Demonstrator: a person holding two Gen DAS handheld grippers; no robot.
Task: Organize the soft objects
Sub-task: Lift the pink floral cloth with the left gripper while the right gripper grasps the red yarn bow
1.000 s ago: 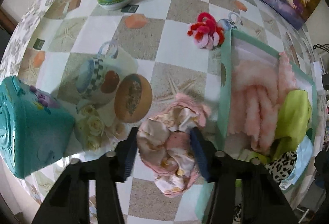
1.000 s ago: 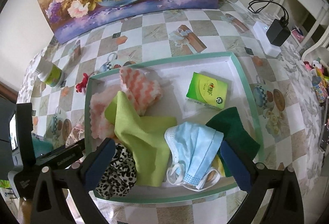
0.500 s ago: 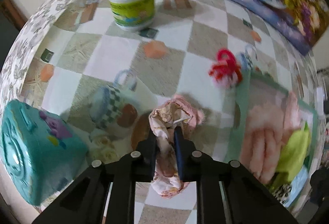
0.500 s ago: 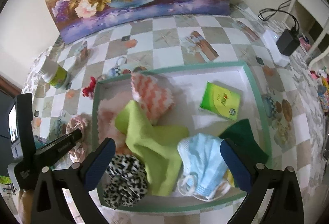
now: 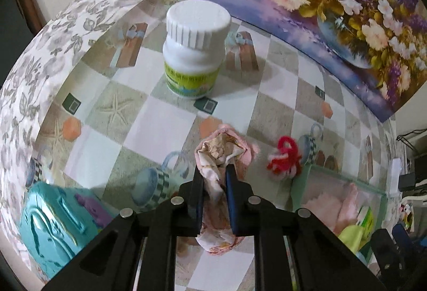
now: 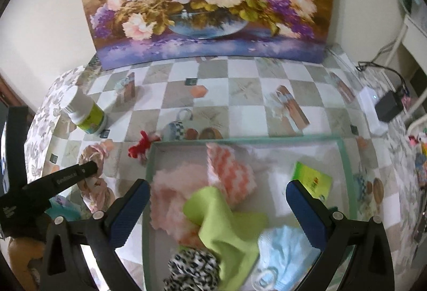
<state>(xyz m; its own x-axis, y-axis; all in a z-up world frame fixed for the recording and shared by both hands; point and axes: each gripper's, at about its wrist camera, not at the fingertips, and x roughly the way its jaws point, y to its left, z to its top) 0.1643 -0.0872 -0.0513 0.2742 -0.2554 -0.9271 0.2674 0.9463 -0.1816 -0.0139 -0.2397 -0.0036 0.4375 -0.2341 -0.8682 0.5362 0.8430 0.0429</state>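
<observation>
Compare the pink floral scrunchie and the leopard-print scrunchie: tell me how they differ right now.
The pink floral scrunchie is outside the tray, on the table side; the leopard-print scrunchie lies inside it. The left gripper is shut on the pink floral scrunchie; nothing grips the leopard-print scrunchie, as the right gripper stands open above the tray. One is pastel, one black and white. Both are gathered fabric rings.

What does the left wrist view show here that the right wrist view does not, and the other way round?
Left wrist only: the left tongs seen head-on, shut on the pink floral scrunchie, and a teal box.

Right wrist only: the open right tongs above the tray, plus the blue face mask and leopard scrunchie inside it.

Both: the white bottle, the red yarn scrunchie beside the tray, the pink cloth, and the flower painting.
</observation>
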